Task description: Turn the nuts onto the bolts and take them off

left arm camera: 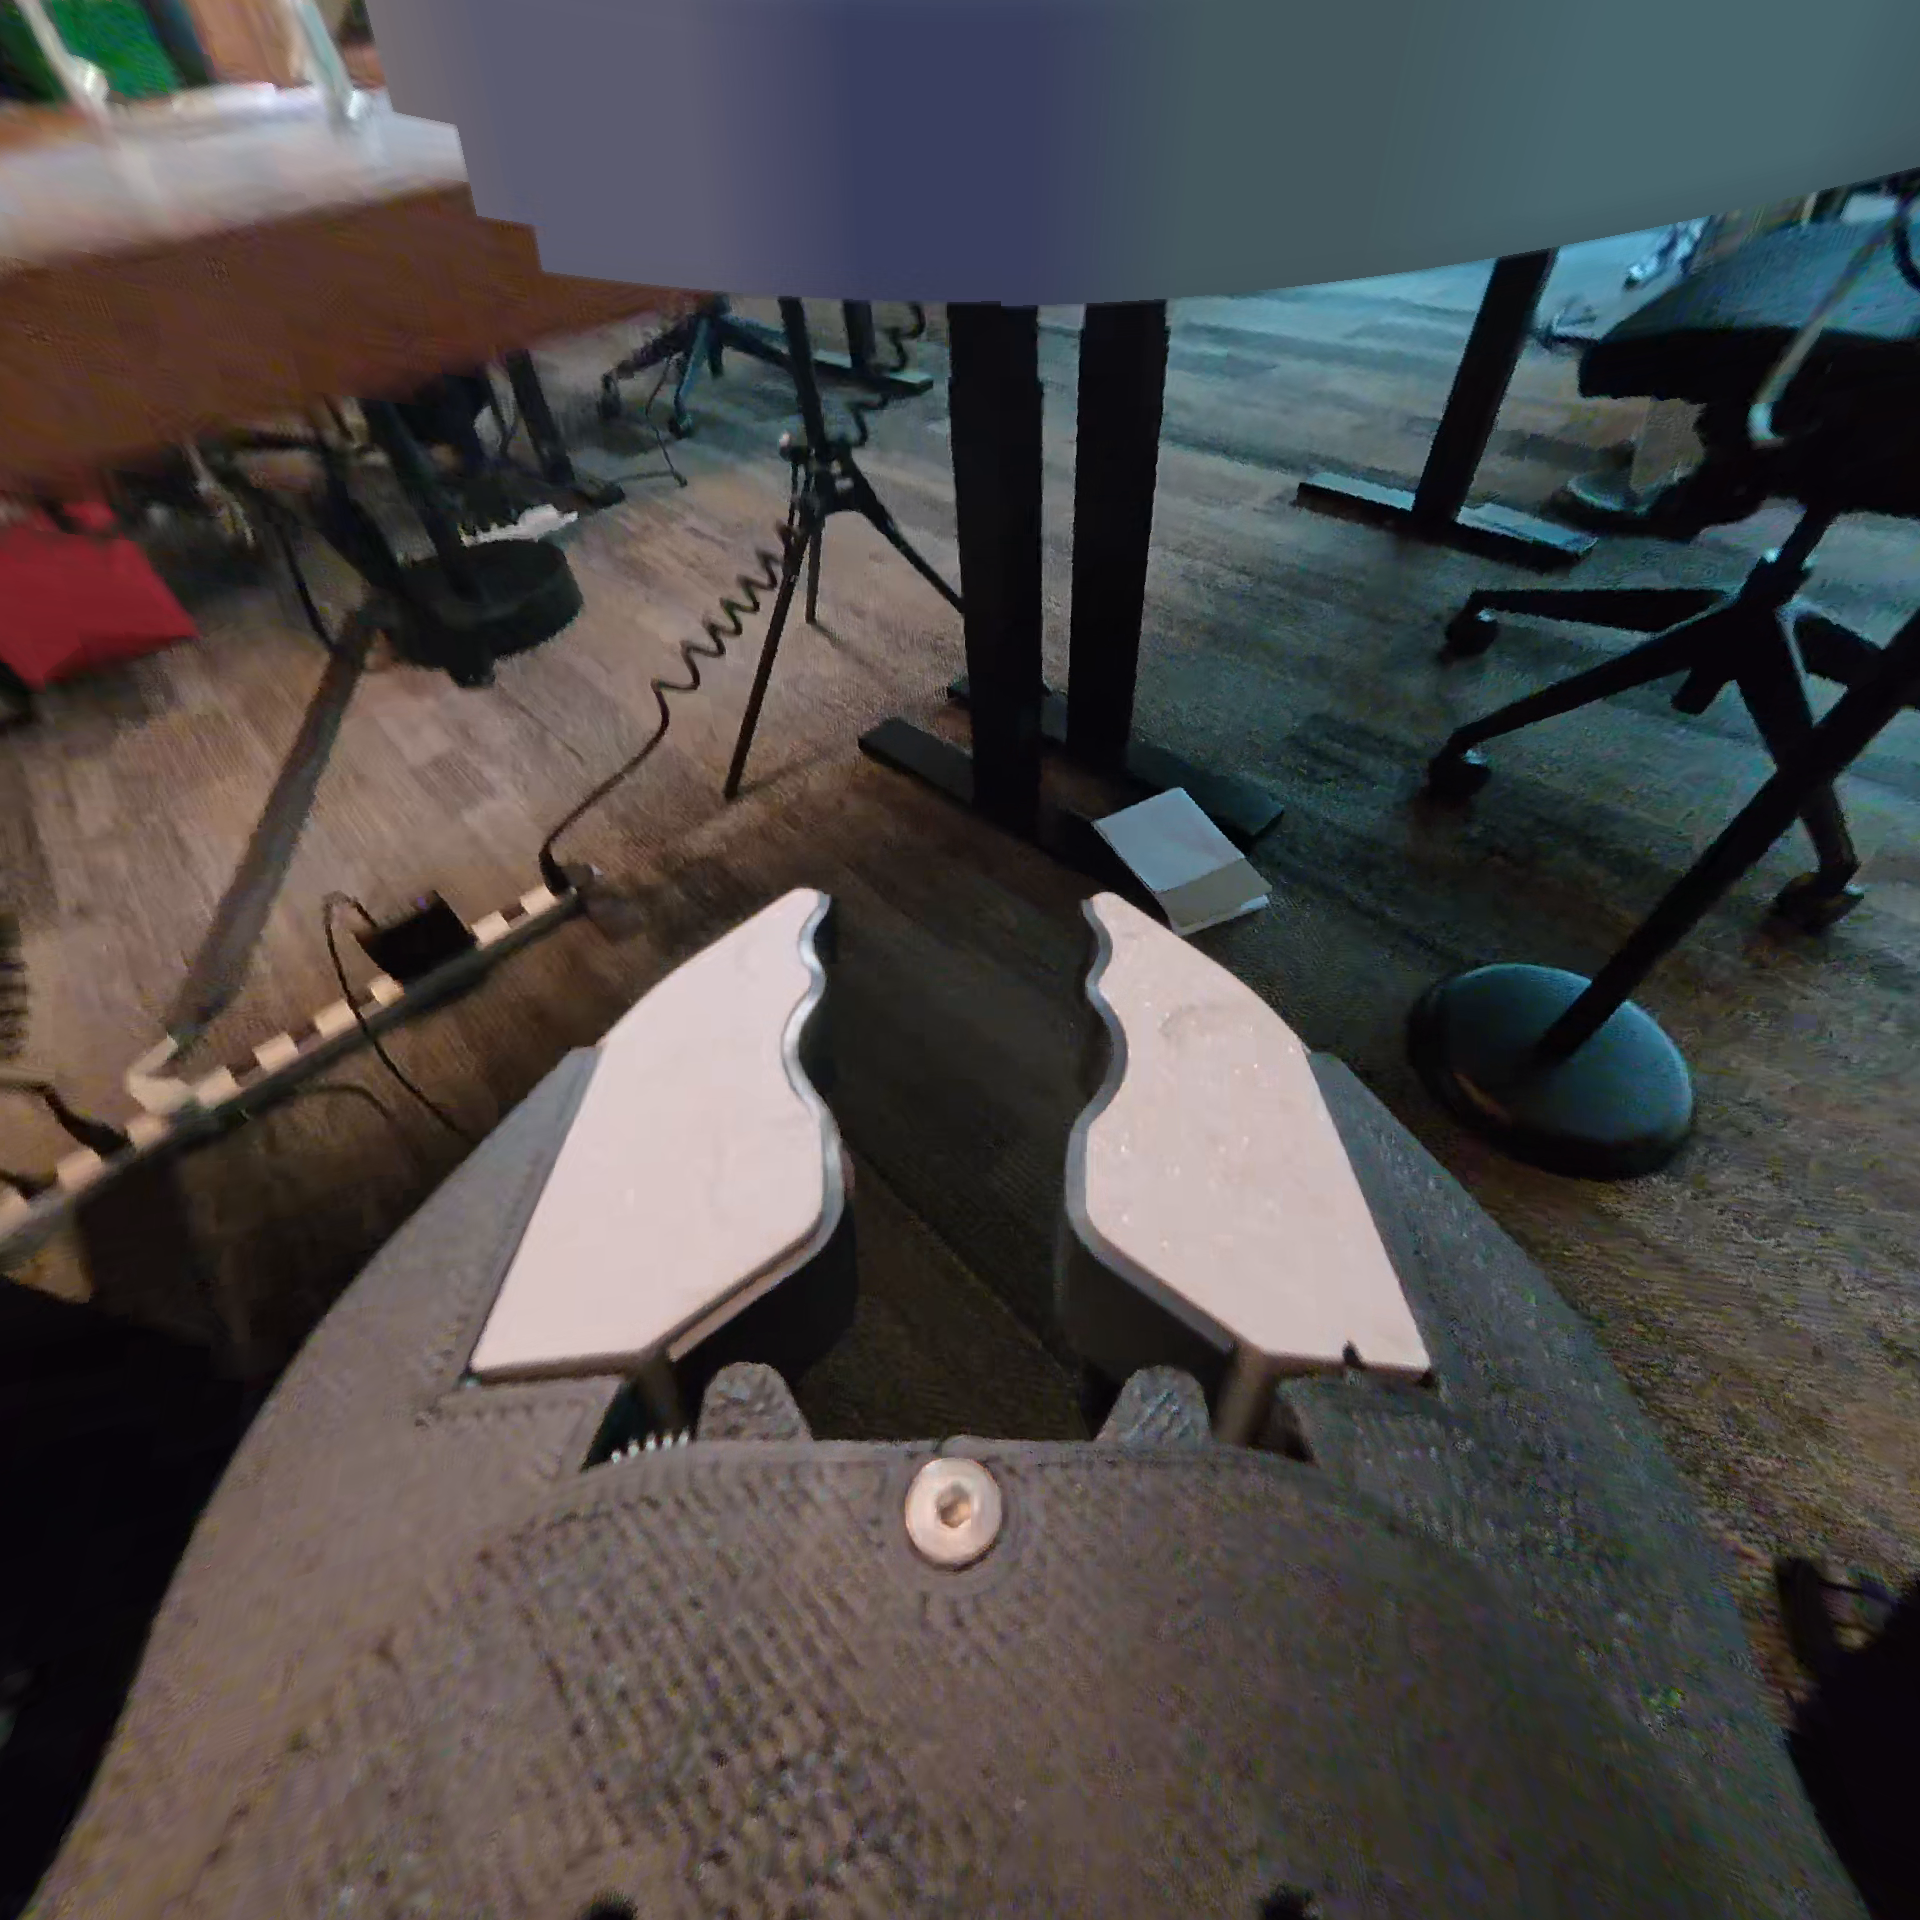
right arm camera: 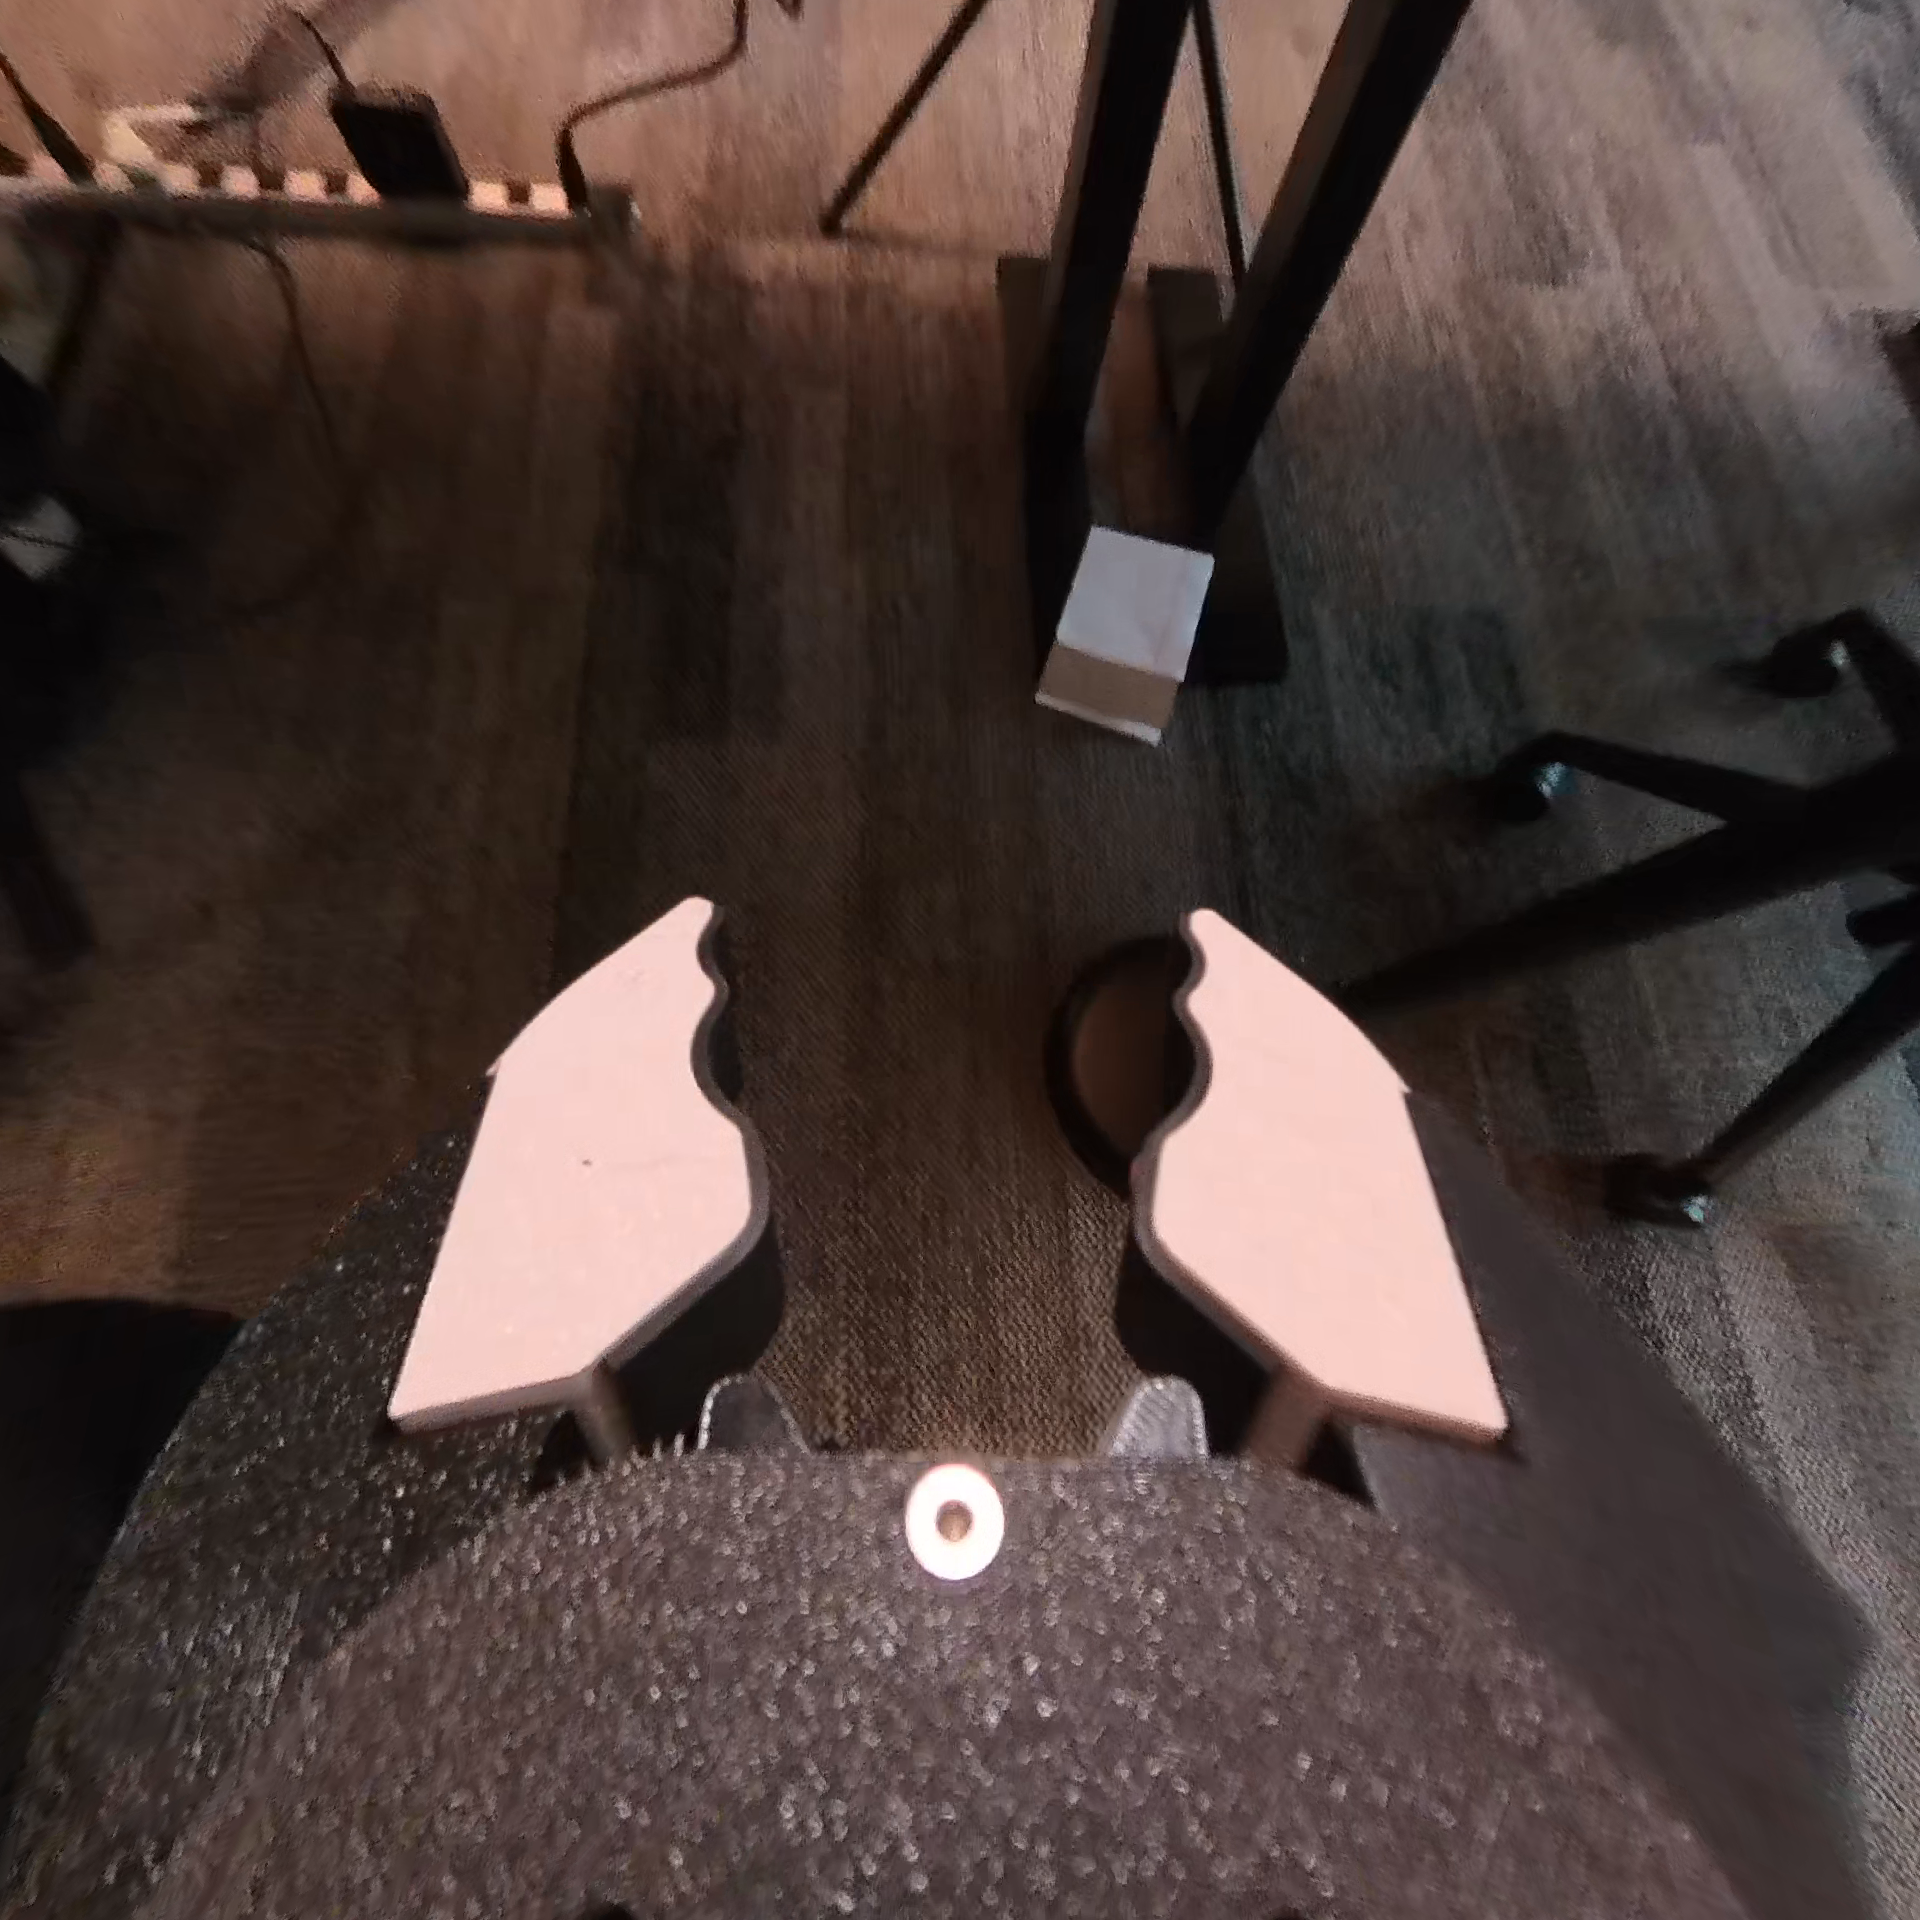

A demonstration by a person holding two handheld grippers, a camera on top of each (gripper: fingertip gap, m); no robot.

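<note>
The left gripper [left arm camera: 956, 914], a black textured plastic body with two pale flat wavy-edged fingers [left arm camera: 675, 1132], was held above a brown-grey carpeted floor [left arm camera: 1299, 1351] with its jaws apart at a moderate width and nothing between them. The right gripper [right arm camera: 951, 925], of the same black speckled build with pale fingers [right arm camera: 592, 1174], was spread wider and also held nothing; only carpet showed in its gap. No nuts or bolts appeared in either view, so where they lay could not be told. In the left wrist view a pair of black square table legs [left arm camera: 1049, 540] rose from a flat black foot just beyond the fingertips, and a small white and grey box [left arm camera: 1184, 857] lay on the floor against that foot. The right wrist view showed the same white box [right arm camera: 1127, 634] at the base of the black legs [right arm camera: 1081, 312], ahead and slightly right of the gripper. A round black domed stand base [left arm camera: 1548, 1081] sat on the carpet to the right of the left gripper, with a thin pole leaning up from it. A black office chair base with castors [left arm camera: 1683, 644] stood farther right. A coiled black cable [left arm camera: 717, 634] ran down to a white power strip [left arm camera: 312, 1029] on the left. A brown wooden tabletop [left arm camera: 260, 301] filled the upper left, blurred, with a red cloth thing [left arm camera: 73, 613] beneath it.
</note>
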